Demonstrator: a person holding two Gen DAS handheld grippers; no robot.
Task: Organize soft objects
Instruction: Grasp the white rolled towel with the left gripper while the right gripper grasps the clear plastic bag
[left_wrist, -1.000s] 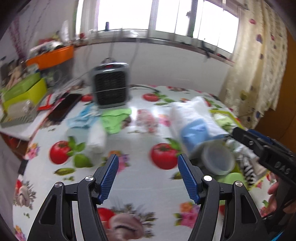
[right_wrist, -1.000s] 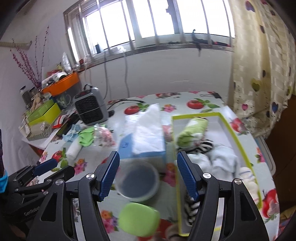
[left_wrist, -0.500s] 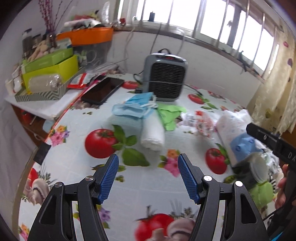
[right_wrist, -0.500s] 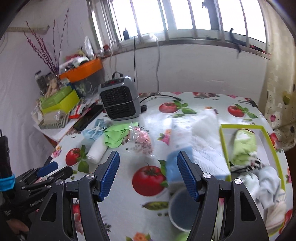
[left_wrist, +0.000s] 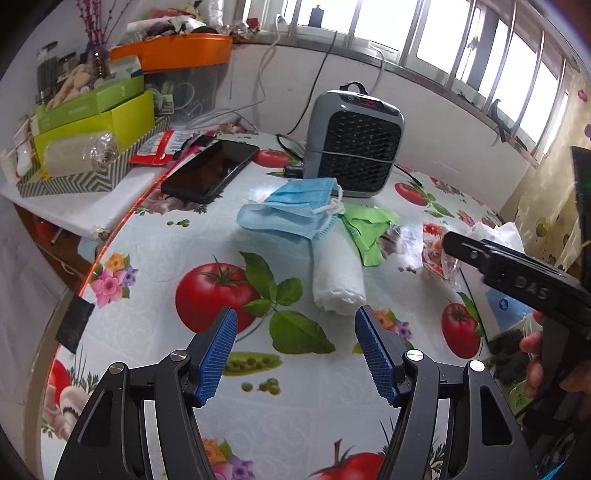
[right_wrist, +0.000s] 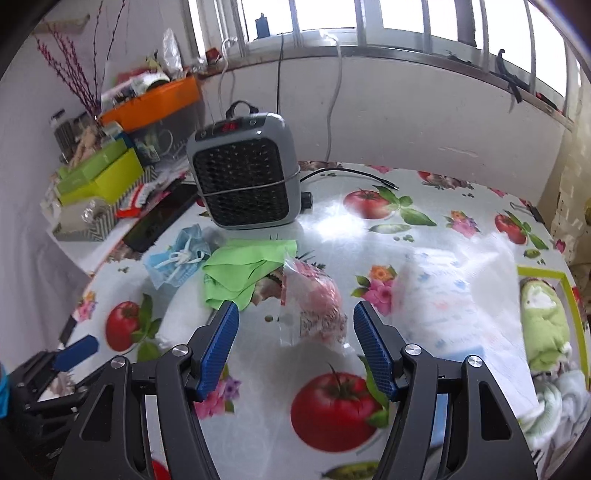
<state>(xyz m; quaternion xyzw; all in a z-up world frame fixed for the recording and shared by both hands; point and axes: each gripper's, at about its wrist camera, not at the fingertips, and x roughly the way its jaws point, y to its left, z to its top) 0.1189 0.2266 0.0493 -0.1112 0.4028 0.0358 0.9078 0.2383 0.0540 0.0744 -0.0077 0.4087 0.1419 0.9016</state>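
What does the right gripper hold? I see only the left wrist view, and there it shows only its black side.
Observer: Nothing. The right gripper is open and its jaws are empty.
Operator: What lies in front of it?
Observer: A clear plastic bag with something pink inside. It lies in line with the open jaws, next to the green cloth.
Operator: Is there a container for the soft things?
Observer: Yes. A tray with a yellow-green rim stands at the right edge of the view, and a green fabric roll lies in it.
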